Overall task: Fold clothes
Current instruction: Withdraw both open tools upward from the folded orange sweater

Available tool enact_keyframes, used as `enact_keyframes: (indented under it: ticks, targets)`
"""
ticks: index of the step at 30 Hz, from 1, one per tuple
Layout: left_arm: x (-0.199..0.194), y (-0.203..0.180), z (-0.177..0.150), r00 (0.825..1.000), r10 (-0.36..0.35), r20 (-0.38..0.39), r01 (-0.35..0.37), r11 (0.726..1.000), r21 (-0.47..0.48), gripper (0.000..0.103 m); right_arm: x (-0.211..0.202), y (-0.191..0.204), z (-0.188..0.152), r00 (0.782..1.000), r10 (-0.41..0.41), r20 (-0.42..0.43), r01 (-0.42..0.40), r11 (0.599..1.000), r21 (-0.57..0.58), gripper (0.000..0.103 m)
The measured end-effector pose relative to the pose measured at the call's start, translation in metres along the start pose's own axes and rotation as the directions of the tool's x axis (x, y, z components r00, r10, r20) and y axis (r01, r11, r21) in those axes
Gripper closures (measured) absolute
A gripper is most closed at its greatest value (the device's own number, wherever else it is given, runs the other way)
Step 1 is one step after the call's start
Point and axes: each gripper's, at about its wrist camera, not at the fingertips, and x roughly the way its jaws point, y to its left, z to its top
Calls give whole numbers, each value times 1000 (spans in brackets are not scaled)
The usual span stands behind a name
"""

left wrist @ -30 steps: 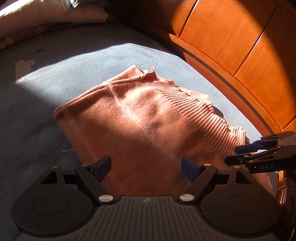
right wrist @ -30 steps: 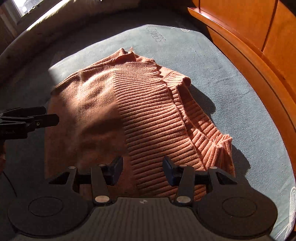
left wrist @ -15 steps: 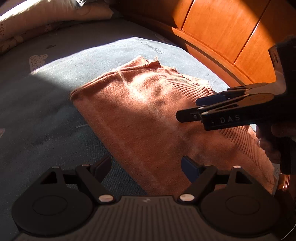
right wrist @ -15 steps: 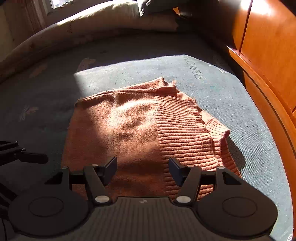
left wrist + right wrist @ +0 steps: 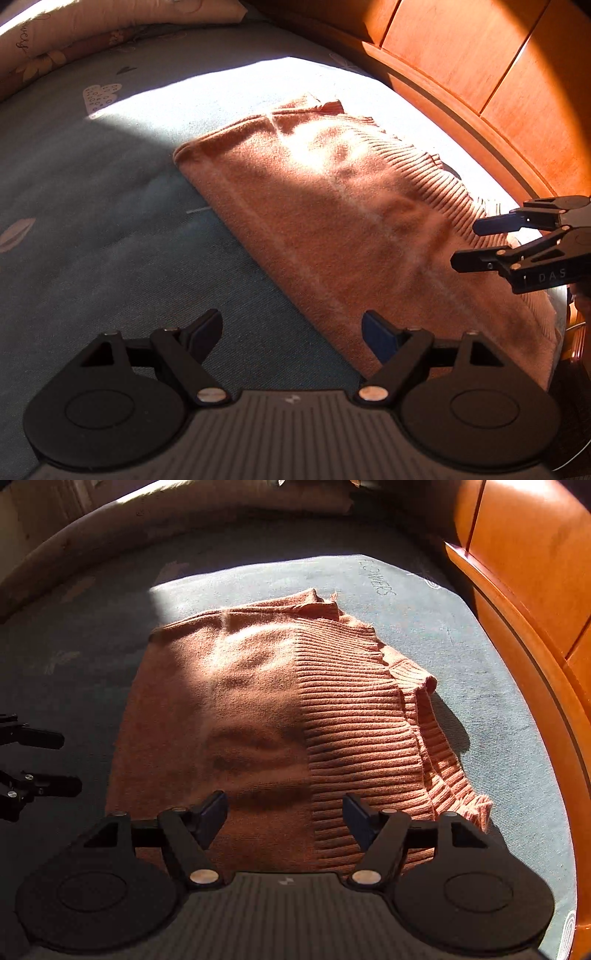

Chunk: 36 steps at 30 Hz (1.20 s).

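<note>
An orange sweater [image 5: 280, 716] lies folded over on a bed [image 5: 461, 627], apparently mid-fold. Left gripper [image 5: 291, 332] and right gripper [image 5: 284, 812] hover, fingers apart, holding nothing.

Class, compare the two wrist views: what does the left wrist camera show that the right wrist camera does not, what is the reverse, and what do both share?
Only the left wrist view shows the floral pillow and the cloud print on the sheet.

Only the right wrist view shows the printed lettering and the ribbed sleeve folded at the far side.

Both show the orange sweater on the grey-blue sheet, the wooden panel, and the left gripper and right gripper, each open and empty.
</note>
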Motion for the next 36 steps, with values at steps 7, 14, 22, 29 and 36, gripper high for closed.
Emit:
enact_keyframes:
  ticks: [7,14,22,29,36]
  targets:
    - [-8,-12,2,1000,-14,11,14,997,76,20,-5,2,-41,998,-32,-47,34,999,35,28]
    - [-8,-14,-6,1000,-3,21,1,993,116,19,-43,-11,-76,978,-172,-115,184,978,98,28]
    - [-7,-22,-9,999,-35,2,34,980,195,17,-53,-2,-93,981,-159,-107,171,978,120,20]
    - [-4,-29,-22,1000,13,-11,-11,988,152,17,-59,6,-109,983,-145,-109,158,980,122,19]
    - [-11,-56,-29,992,127,6,-127,982,140,16,-57,7,-133,981,-84,-173,106,987,122,17]
